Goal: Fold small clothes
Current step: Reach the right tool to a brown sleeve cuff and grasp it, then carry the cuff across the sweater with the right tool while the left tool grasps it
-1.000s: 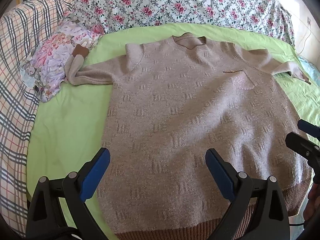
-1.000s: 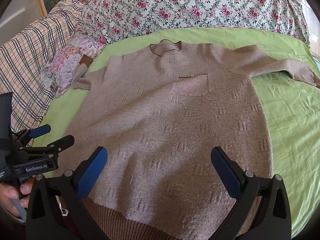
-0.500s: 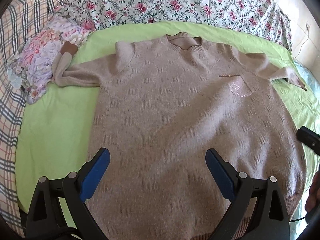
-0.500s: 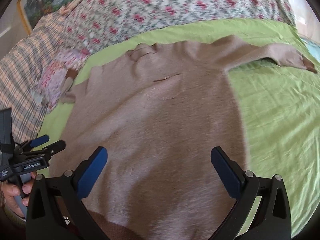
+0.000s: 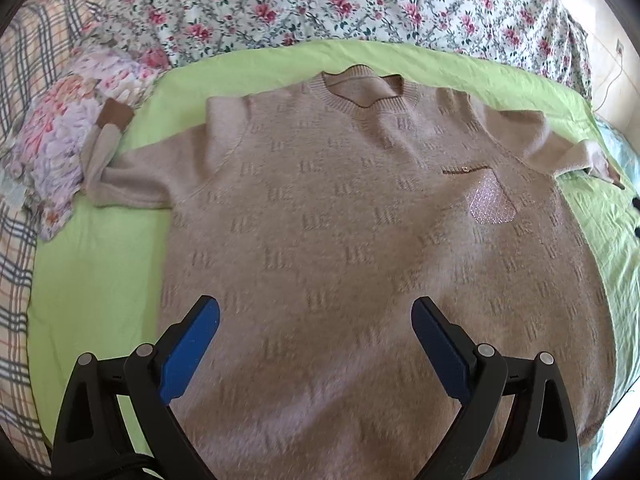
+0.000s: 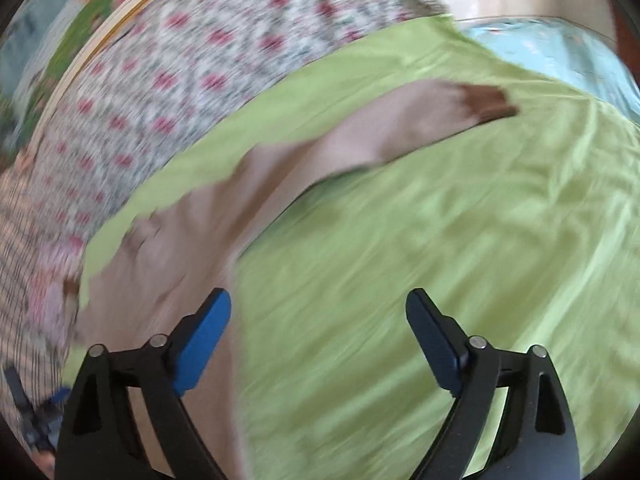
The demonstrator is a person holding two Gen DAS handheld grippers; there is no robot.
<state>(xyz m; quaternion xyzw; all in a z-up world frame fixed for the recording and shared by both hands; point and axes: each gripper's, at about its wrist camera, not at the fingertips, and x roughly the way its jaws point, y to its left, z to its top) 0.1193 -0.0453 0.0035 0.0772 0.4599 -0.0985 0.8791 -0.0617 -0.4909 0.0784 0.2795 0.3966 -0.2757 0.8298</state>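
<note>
Here, one sweater (image 5: 360, 240) flat on one green sheet (image 5: 100, 280); left tongs (image 5: 316, 344) agape, right tongs (image 6: 318, 340) closing, both empty.

bed with lime-green sheet (image 5: 100, 288), rose-print quilt (image 5: 360, 4) behind sheet, plaid blanket (image 5: 16, 240) left of sheet, daylight from right

Right gripper (image 6: 318, 344) swung off the sweater (image 5: 360, 248) body toward its right side; its view is now mostly green sheet (image 6: 440, 240), with the far sleeve (image 6: 360, 136) and brown cuff ahead, heavily blurred. Its jaws are closing from full width, nothing between them. Left gripper (image 5: 316, 352) slid forward over the sweater; hem dropped out of its view.
</note>
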